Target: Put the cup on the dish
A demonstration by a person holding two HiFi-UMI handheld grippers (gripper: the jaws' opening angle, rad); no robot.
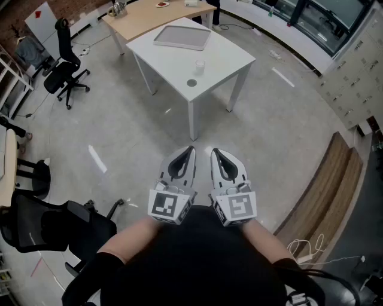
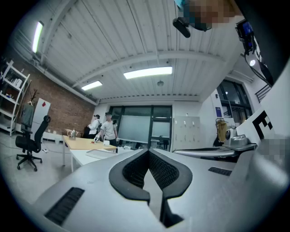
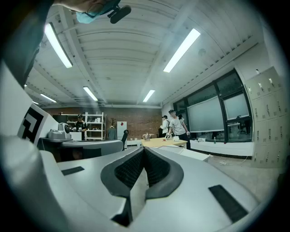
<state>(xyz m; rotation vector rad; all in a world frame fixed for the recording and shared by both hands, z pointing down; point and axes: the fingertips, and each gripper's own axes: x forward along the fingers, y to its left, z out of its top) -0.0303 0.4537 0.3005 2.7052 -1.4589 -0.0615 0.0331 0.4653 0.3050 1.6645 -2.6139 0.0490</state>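
Two grippers sit low in the centre: the left gripper and the right gripper. Two tables stand toward the top, one white table and one wooden table. The white one carries one tray, one clear cup and one small grey dish. Two black office chairs are on the left, an upper chair and a lower chair.

Open-plan office-cum-lab interior; marked by a white desk and a longer wooden desk on a bare grey floor; black swivel chair at the left; white shelving near a brick wall; grey lockers along the right side; strip lights on a ribbed ceiling; glazed partition behind two standing people.
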